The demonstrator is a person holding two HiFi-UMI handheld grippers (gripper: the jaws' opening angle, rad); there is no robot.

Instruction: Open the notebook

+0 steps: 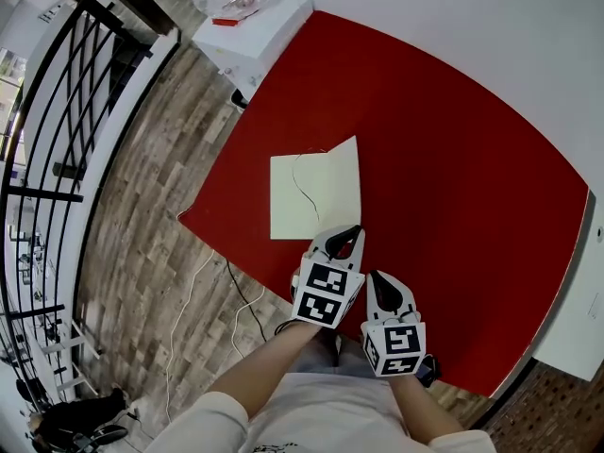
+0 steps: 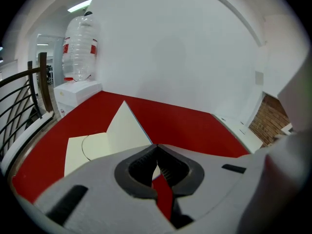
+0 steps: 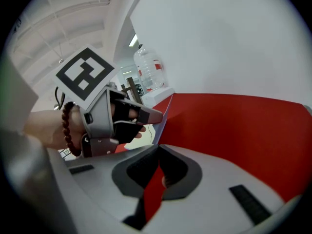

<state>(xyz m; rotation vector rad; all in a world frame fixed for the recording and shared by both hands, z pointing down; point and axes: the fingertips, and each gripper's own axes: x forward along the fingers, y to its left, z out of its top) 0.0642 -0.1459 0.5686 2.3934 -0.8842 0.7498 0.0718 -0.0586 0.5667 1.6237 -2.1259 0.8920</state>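
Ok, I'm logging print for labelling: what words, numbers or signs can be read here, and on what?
Nothing legible anywhere.
Water bottle, red label: too blurred to read.
Marker cubes: black-and-white square patterns, no letters.
Notebook, open pages: blank.
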